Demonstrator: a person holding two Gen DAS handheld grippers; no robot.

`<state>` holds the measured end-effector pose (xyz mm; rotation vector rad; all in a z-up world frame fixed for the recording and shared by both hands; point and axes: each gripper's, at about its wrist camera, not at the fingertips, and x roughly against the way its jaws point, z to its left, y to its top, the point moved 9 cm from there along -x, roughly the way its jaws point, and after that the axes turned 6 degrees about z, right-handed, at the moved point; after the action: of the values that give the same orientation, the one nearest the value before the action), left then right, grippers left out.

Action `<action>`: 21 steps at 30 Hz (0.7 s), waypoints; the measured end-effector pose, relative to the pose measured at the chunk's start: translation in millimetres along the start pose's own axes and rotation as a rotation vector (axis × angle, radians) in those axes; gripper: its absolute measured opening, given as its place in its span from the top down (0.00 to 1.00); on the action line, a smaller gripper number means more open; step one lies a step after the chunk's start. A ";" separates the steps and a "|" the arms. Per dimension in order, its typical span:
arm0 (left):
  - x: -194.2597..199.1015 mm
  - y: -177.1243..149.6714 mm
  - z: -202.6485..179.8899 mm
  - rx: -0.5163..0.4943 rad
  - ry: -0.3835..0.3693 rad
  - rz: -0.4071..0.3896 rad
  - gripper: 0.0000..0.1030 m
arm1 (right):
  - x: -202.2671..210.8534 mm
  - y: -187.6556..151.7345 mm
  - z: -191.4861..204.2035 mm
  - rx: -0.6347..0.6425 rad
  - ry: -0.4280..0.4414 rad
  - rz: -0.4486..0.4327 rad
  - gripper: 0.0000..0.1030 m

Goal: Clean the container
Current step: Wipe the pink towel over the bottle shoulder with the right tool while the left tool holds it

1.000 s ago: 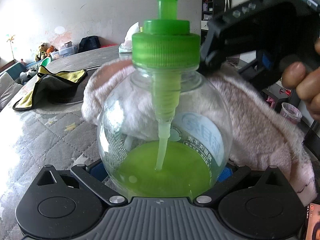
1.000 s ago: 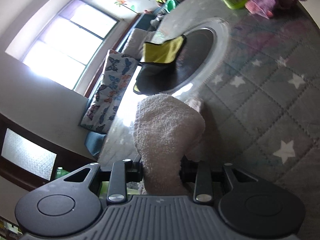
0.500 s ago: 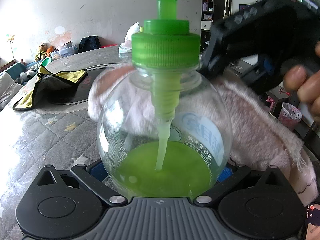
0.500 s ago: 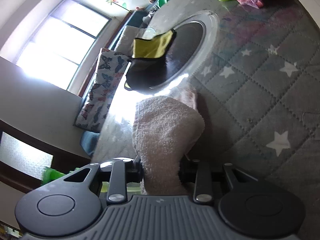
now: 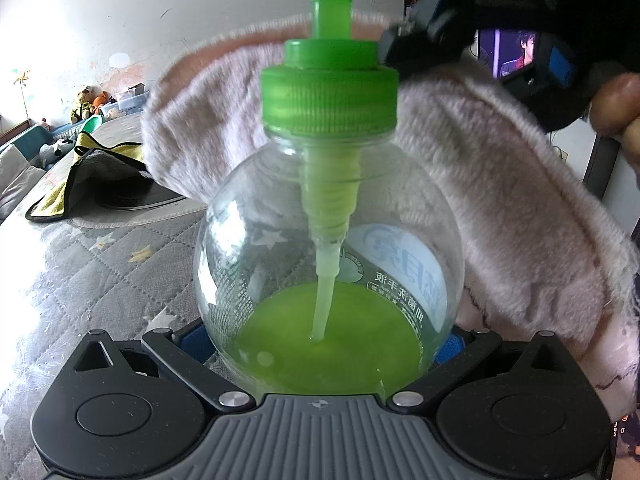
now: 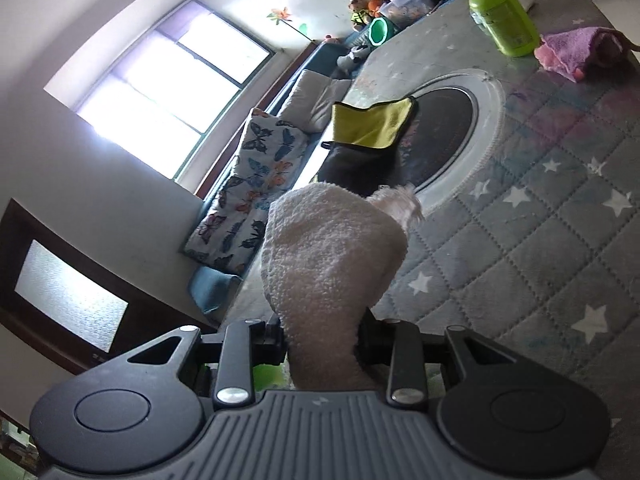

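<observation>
In the left wrist view my left gripper [image 5: 326, 344] is shut on a round clear soap bottle [image 5: 280, 248] with a green pump cap [image 5: 330, 92] and green liquid in its lower part. It holds the bottle upright. My right gripper [image 5: 404, 46] is shut on a pale pink towel [image 5: 500, 184], which drapes behind the bottle's neck and right side. In the right wrist view the right gripper [image 6: 322, 338] clamps the same towel [image 6: 332, 256], which hides what lies under it.
A grey quilted star-pattern table cover [image 6: 540, 240] lies below. A yellow and black cloth [image 6: 368, 128] rests on a round dark plate [image 6: 444, 136]. A green bottle [image 6: 502, 16] and a purple cloth [image 6: 572, 50] sit at the far edge. A sofa [image 6: 256, 176] stands beyond.
The right gripper has lifted the towel from around the bottle's shoulder up to the level of the cap and pump neck. The left gripper and bottle have stayed still.
</observation>
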<state>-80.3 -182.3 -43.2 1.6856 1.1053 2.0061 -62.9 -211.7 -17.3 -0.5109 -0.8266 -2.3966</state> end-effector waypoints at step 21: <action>-11.0 1.9 8.1 0.000 0.001 0.001 0.00 | -10.0 -17.5 -41.0 -0.119 -0.085 0.045 0.68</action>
<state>-69.3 -187.8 -49.5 1.6856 1.1052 2.0070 -72.7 -223.1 -60.4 -0.6760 -0.7031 -2.4070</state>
